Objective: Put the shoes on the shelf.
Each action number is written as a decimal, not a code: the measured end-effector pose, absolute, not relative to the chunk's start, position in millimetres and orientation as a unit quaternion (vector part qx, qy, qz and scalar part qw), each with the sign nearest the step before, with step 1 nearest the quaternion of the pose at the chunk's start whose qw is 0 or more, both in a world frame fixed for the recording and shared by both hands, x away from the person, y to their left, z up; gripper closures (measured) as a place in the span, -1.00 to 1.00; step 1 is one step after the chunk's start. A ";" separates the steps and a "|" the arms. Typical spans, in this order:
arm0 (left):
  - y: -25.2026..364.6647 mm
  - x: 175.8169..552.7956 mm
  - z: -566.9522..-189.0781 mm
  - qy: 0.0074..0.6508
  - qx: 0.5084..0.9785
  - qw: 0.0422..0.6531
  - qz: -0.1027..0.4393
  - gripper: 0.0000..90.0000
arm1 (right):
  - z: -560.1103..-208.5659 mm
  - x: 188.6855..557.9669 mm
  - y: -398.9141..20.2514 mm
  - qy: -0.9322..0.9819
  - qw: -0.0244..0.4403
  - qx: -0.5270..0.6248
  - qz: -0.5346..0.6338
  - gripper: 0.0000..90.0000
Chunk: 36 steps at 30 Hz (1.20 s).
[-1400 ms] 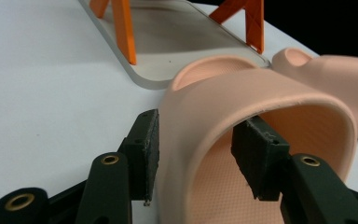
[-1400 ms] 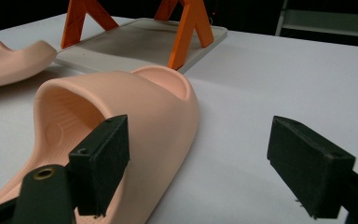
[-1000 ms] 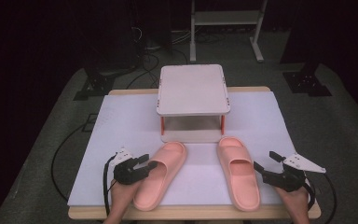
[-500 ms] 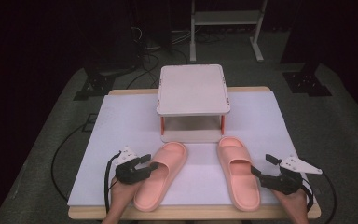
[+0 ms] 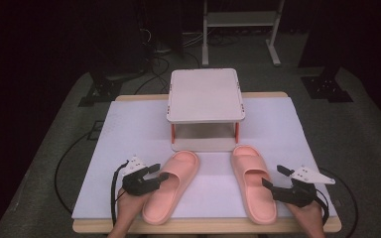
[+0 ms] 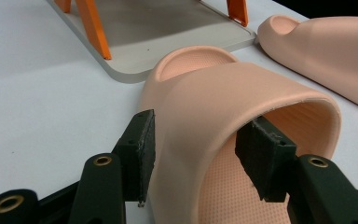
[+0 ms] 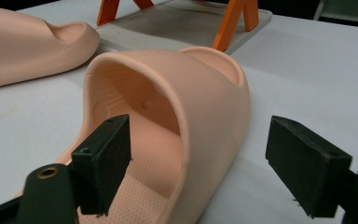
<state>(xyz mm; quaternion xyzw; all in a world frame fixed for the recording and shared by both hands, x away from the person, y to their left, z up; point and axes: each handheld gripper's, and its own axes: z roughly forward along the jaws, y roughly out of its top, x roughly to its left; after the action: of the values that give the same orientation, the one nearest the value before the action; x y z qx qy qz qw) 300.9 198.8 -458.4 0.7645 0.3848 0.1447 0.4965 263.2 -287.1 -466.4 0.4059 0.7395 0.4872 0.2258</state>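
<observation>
Two peach slippers lie on the white table cover in front of a small two-level rack. My left gripper stands open at the left slipper. One jaw sits against the outer left side of its strap and the other is inside under the strap, with bare footbed showing beside that pad. My right gripper is open wide at the right slipper. Its left jaw is inside the slipper and its right jaw stands clear of the outer side.
The rack's lower shelf lies just past both slipper toes, on orange legs. The white cover reaches the table's front edge close to both hands. Cables trail off the left side onto the dark floor.
My right gripper has moved left to the right slipper, and its inner jaw now reaches into the slipper. The left gripper and both slippers stay where they were.
</observation>
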 end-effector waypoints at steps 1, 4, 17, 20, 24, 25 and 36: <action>198.8 300.8 -458.5 0.386 0.764 0.496 0.144 0.05 | -466.4 264.1 -285.7 0.739 0.227 0.407 0.486 -0.46; 198.7 301.1 -458.7 0.387 0.764 0.496 0.143 0.05 | -466.7 265.6 -283.8 0.739 0.227 0.411 0.484 -0.40; 194.4 300.4 -460.7 0.380 0.774 0.484 0.150 0.18 | -467.8 276.4 -267.3 0.750 0.248 0.412 0.454 0.14; 193.8 300.1 -461.3 0.380 0.779 0.473 0.159 0.22 | -467.5 277.3 -266.7 0.749 0.253 0.415 0.450 0.23; 192.1 299.3 -462.5 0.384 0.782 0.460 0.173 0.32 | -468.0 278.4 -264.0 0.748 0.264 0.424 0.437 0.38; 192.3 299.4 -462.6 0.385 0.781 0.459 0.175 0.35 | -468.1 278.3 -263.5 0.748 0.267 0.426 0.433 0.40; 192.7 298.6 -463.7 0.394 0.775 0.459 0.184 0.52 | -468.4 276.1 -259.5 0.744 0.298 0.431 0.415 0.54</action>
<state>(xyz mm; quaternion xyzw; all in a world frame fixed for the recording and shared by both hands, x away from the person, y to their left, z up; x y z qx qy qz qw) 298.6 192.7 -463.7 0.7746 0.3942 0.1835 0.4592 276.1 -259.5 -468.4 0.4314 0.7437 0.4150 0.2977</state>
